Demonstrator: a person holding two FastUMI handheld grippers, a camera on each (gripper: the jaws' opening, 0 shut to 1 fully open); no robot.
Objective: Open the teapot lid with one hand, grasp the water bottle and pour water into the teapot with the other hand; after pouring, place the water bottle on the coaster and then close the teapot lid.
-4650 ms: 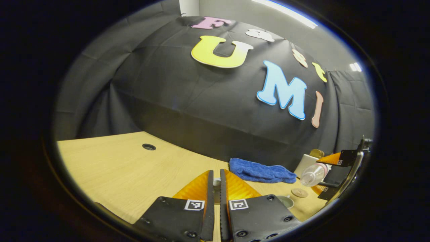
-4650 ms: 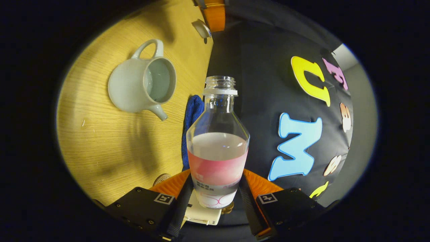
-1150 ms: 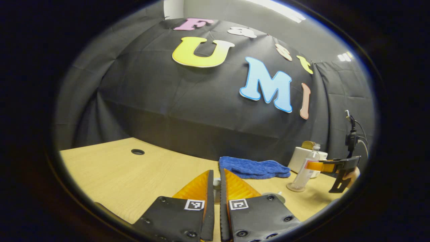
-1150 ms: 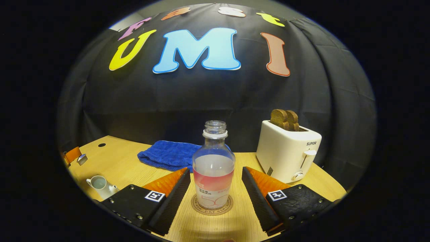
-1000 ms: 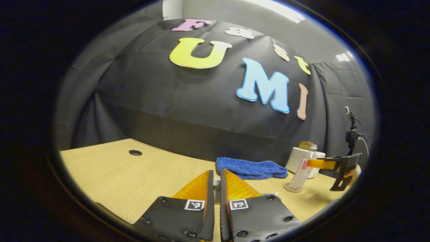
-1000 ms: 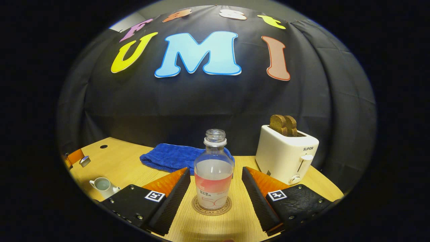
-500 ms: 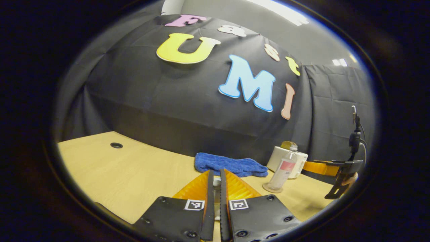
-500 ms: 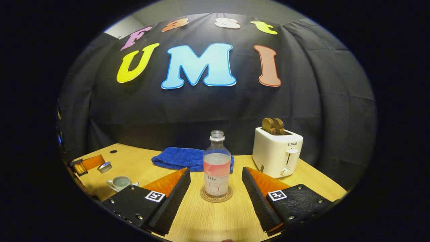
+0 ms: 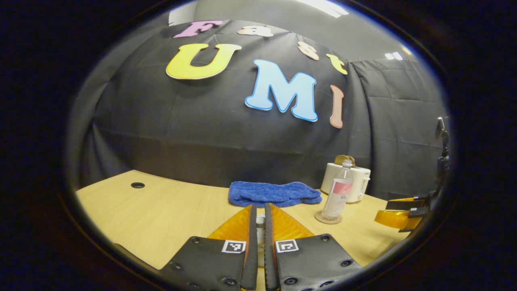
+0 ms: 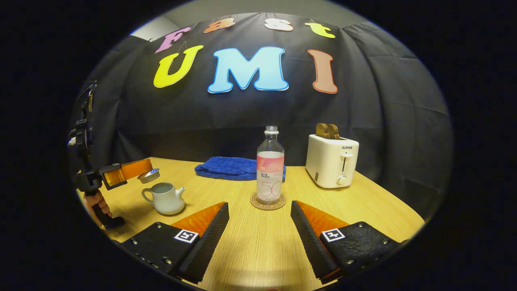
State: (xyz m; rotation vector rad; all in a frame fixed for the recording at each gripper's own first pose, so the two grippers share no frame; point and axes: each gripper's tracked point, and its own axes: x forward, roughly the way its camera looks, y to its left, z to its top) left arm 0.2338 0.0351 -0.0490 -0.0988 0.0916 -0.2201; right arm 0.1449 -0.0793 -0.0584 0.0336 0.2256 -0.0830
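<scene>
The teapot (image 10: 165, 199) stands open at the lower left of the right gripper view, on the wooden surface (image 10: 258, 242), and its lid (image 10: 148, 176) hangs just above it, pinched between the fingers of the left gripper (image 10: 139, 169), which are closed on it. In the left gripper view the same gripper (image 9: 258, 220) shows its fingers almost together at the bottom centre, with a small pale piece of the lid between them. The water bottle (image 10: 270, 166) stands upright on the coaster (image 10: 267, 202) in the middle of the right gripper view, in front of the blue towel (image 10: 234, 167) and left of the toaster (image 10: 332, 161). The right gripper (image 10: 258, 226) has its fingers wide apart and holds nothing; the bottle is well in front of them. So I judge that the pouring and the placing on the coaster are done, and only the closing of the lid is left. Compared with about one second ago, the bottle, which was then between the right fingers, is now farther away and smaller in that view, so this gripper has drawn back, and the left gripper with the lid has come closer over the teapot.
</scene>
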